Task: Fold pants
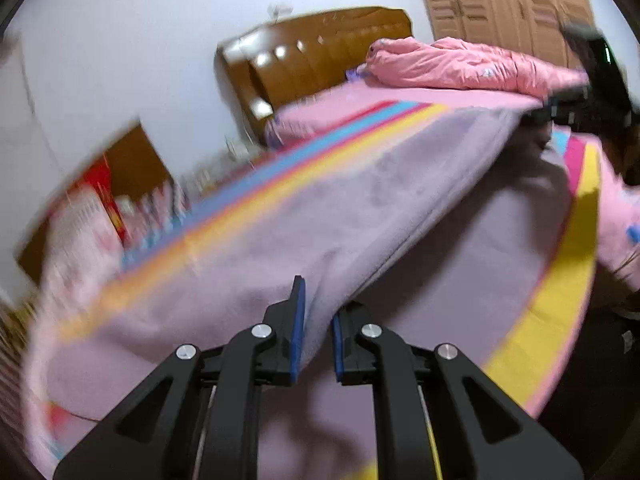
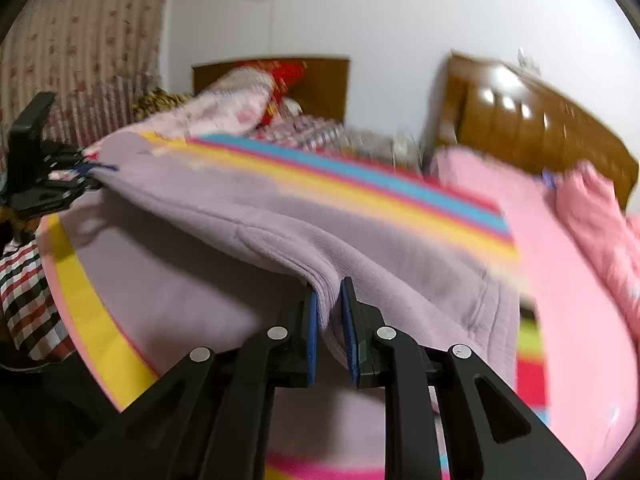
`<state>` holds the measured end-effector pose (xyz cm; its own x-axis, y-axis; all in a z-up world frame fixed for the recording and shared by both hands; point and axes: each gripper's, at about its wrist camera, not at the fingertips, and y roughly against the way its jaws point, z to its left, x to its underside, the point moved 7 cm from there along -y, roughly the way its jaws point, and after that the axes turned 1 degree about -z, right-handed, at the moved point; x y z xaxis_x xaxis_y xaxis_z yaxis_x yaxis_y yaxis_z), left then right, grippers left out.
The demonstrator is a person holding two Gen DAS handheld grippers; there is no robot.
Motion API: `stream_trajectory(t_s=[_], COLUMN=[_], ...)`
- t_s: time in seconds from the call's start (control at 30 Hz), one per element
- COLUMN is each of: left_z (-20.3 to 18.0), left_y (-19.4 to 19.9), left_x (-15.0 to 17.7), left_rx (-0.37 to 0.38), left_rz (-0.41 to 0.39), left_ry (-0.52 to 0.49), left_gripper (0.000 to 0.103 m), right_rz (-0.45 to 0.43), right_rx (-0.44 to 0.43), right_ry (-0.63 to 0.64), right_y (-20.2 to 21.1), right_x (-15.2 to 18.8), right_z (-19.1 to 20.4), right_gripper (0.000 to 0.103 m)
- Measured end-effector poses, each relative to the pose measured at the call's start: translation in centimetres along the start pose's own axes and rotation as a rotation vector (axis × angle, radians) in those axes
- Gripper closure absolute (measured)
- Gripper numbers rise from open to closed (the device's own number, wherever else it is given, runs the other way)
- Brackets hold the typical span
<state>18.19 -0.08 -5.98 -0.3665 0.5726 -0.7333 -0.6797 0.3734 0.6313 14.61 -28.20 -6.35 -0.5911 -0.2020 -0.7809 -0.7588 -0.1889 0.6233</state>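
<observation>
I hold a pair of lilac fleece pants (image 1: 360,208) lifted above a bed (image 1: 560,280), one edge in each of my two grippers. My left gripper (image 1: 318,336) has its jaws closed on a fold of the fabric, the blue pads (image 1: 299,320) pressing it from both sides. My right gripper (image 2: 330,320) has its jaws closed on several stacked layers of the same pants at another edge. The raised cloth hangs between the two grips like a flap, with more lilac fabric lying flat on the bed beneath it. The bed sheet (image 2: 400,188) is pink with yellow, red and blue stripes. A pink jacket (image 1: 460,64) lies near the brown padded headboard (image 1: 320,52), well apart from the pants. A white wall (image 2: 360,12) stands behind. Both views are blurred by motion
</observation>
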Motion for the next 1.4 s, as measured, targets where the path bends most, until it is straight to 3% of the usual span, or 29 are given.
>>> stream_trajectory(t_s=[0.13,0.23,0.3,0.33,0.37,0.5,0.57,0.67,0.8,0.9,1.1,1.27,1.4], left_z=[-0.9,-0.3,0.5,1.1,1.4,2.4,2.7,3.7,5.0,5.8,6.3,7.2,8.0], left_y=[-2.3,-1.8,-0.7,0.2,0.9,3.2,3.6,3.8,3.8,3.9,4.8,5.0,4.9], left_x=[3.9,4.9,5.3,5.4,5.5,6.7,7.4,8.3,9.7,10.4,10.6,11.6,11.9], left_rx=[0.056,0.086,0.069,0.040,0.044,0.165,0.220,0.232,0.191,0.191,0.141,0.149,0.145], left_rz=[0.081,0.071,0.053,0.030,0.011,-0.059,-0.081,-0.095,-0.083,-0.085,-0.086,-0.078,-0.077], left_ry=[0.156,0.260,0.320,0.365,0.413,0.655,0.772,0.874,0.941,0.982,0.954,1.018,1.048], left_gripper=[0.086,0.071,0.008,0.003,0.003,0.003,0.003,0.003,0.004,0.005,0.006,0.007,0.010], right_rz=[0.092,0.093,0.088,0.076,0.047,-0.054,-0.069,-0.058,-0.006,-0.027,-0.069,-0.042,-0.053], right_rx=[-0.013,-0.019,-0.032,-0.043,-0.048,-0.076,-0.150,-0.146,-0.147,-0.128,-0.122,-0.096,-0.109], right_ry=[-0.084,-0.140,-0.176,-0.193,-0.213,-0.328,-0.466,-0.599,-0.769,-0.790,-0.841,-0.797,-0.823], right_y=[-2.2,-1.2,0.0,0.3,1.2,4.5,4.7,3.8,1.6,0.8,0.3,-0.3,-0.3], right_x=[3.3,3.5,3.9,3.9,3.9,5.0,5.4,5.6,6.5,5.5,5.3,6.6,7.3], right_z=[0.4,0.6,0.6,0.4,0.4,-0.1,-1.1,-2.9,-5.3,-6.0,-7.3,-6.7,-7.0], right_gripper=[0.082,0.076,0.051,0.018,0.004,0.004,0.013,0.021,0.029,0.029,0.031,0.058,0.061])
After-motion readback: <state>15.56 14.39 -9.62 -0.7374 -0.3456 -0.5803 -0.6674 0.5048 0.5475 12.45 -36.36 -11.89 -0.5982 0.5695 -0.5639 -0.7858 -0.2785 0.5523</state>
